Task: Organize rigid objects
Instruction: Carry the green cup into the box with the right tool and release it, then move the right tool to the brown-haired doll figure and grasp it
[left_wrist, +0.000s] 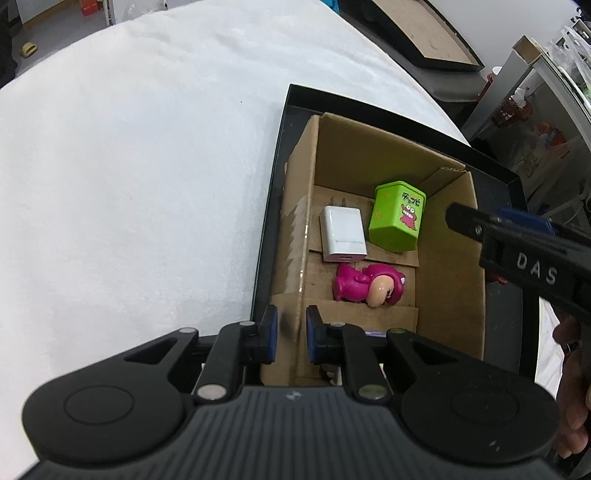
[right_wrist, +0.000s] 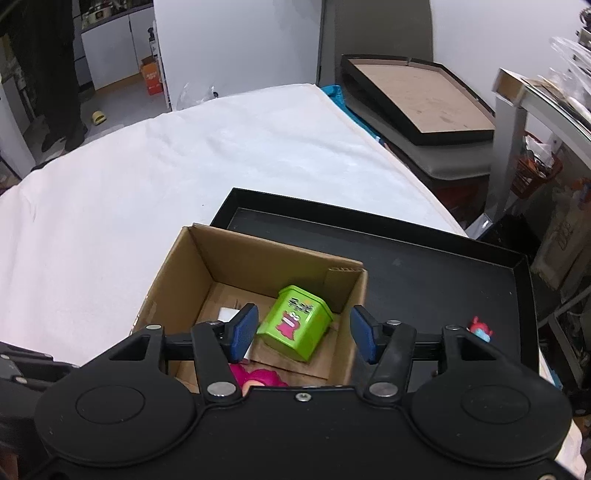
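A cardboard box (left_wrist: 450, 280) stands in a black tray (left_wrist: 269, 206). Inside lie a green tin (left_wrist: 397, 218), a white charger (left_wrist: 341, 234) and a pink toy figure (left_wrist: 365, 288). My left gripper (left_wrist: 291, 336) is shut on the box's left wall near its front corner. My right gripper (right_wrist: 303, 334) is open and empty, hovering above the box (right_wrist: 173, 273) just over the green tin (right_wrist: 295, 326); its finger also shows in the left wrist view (left_wrist: 480, 225). The pink toy (right_wrist: 258, 376) is partly hidden under the right gripper.
The tray (right_wrist: 424, 273) sits on a white cloth-covered table (right_wrist: 166, 177). A small red and blue toy (right_wrist: 480, 330) lies in the tray right of the box. Another black tray (right_wrist: 417, 99) and shelving stand beyond the table's right edge.
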